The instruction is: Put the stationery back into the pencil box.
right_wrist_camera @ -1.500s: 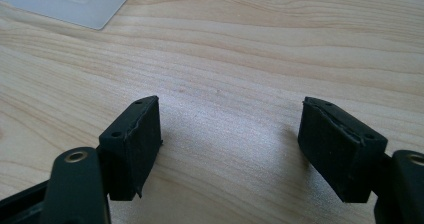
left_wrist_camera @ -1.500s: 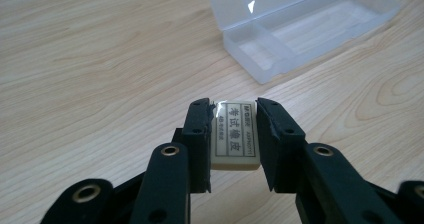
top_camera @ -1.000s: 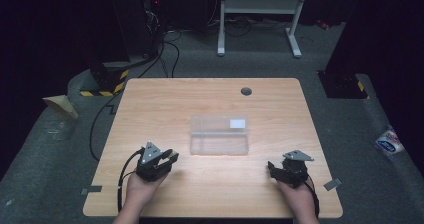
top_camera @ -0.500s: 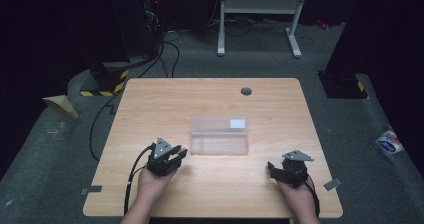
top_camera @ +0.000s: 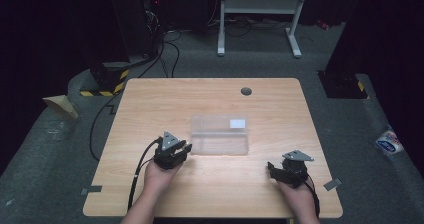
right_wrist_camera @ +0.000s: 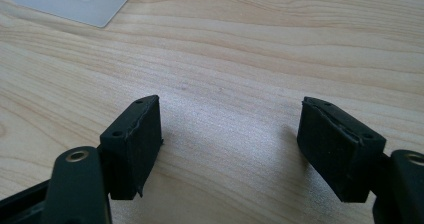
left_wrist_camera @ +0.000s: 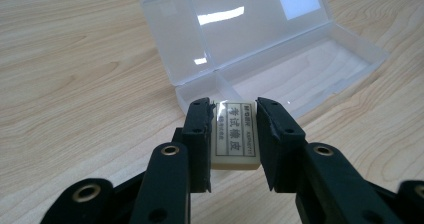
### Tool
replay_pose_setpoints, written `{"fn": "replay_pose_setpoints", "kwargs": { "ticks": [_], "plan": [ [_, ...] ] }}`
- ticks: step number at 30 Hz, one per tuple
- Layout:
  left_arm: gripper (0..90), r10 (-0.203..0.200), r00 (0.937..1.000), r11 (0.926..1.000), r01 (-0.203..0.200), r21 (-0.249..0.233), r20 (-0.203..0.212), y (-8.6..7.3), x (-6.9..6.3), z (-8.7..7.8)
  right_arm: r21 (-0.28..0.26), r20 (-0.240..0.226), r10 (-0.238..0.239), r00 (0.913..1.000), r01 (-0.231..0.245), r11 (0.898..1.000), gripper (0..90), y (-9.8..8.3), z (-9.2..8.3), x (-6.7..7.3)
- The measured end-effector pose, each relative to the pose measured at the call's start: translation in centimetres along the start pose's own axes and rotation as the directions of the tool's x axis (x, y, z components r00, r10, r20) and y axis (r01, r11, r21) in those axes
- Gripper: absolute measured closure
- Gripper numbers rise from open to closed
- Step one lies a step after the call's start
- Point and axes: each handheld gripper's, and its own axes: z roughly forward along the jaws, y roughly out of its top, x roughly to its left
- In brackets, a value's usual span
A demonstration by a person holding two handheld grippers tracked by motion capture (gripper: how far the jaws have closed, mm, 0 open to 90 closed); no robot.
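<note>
Wooden tabletop, dark room around it. My left gripper is clamped on the eraser, which sits upright between the pads, label facing the camera. It's just short of the clear box's left end; the box lies open mid-tabletop, lid flat behind. My right gripper rests near the front right corner, jaws wide apart with bare wood between them.

left claw — clamps eraser | open clear case just beyond — on table
</note>
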Motion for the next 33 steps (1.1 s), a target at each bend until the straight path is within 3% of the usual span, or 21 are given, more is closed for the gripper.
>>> {"fn": "replay_pose_setpoints", "kwargs": {
  "ticks": [9, 15, 29, 33],
  "plan": [
    [67.7, 0.014, 0.9999, 0.9999, -0.014, 0.0, 0.003, 0.7, -0.2, 1.0, 0.002, -0.001, -0.001, 1.0, 0.001, 1.0, 25.5, 0.0, 0.0, 0.0],
    [67.7, -0.015, 0.9999, 0.9999, 0.015, -0.005, -0.003, 0.8, 0.1, 1.7, 0.002, -0.001, 0.0, 1.0, 0.0, 1.0, 25.5, 0.0, 0.0, 0.0],
    [67.8, -0.025, 0.9997, 0.9997, 0.025, 0.004, 0.001, 0.7, 0.1, 3.4, 0.002, -0.001, 0.0, 1.0, 0.0, 1.0, 25.5, 0.0, 0.0, 0.0],
    [67.8, -0.014, 0.9999, 0.9994, 0.014, 0.031, -0.008, 1.2, 0.3, 3.9, 0.003, -0.002, 0.001, 1.0, -0.001, 1.0, 25.5, 0.0, 0.0, 0.0]
  ]
}}
